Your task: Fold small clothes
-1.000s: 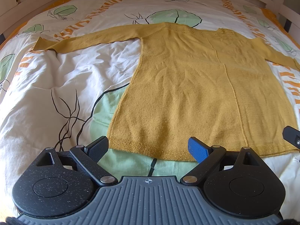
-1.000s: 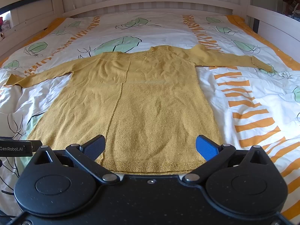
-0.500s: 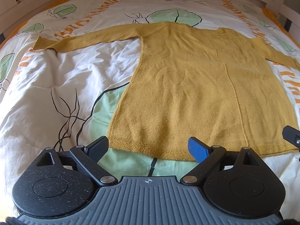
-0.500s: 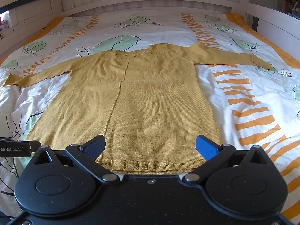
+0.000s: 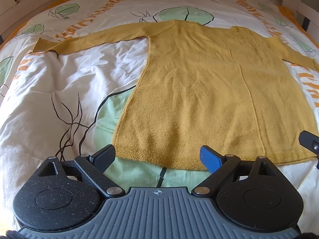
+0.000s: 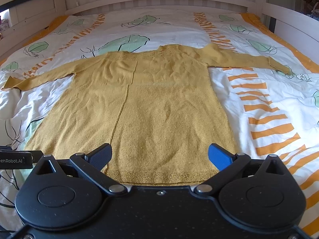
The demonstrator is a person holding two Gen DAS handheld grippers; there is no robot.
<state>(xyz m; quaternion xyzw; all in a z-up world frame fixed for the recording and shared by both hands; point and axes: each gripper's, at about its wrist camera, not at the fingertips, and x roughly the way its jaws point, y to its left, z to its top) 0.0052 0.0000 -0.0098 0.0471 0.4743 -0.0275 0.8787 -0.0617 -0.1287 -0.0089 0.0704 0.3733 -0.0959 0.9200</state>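
Note:
A mustard yellow knit sweater (image 5: 199,91) lies flat on the bed with both sleeves spread out sideways and the hem nearest me. It also shows in the right wrist view (image 6: 155,107). My left gripper (image 5: 157,157) is open and empty, just in front of the hem's left part. My right gripper (image 6: 159,155) is open and empty, over the hem's right part. The right gripper's edge (image 5: 310,142) shows at the right of the left wrist view.
The bed has a white duvet (image 5: 49,91) with green leaves and orange stripes. A white slatted headboard (image 6: 159,0) stands at the far end, and white side rails (image 6: 291,23) run along both sides.
The right wrist view has crept slightly forward and down toward the hem. The left gripper and the sweater have not moved.

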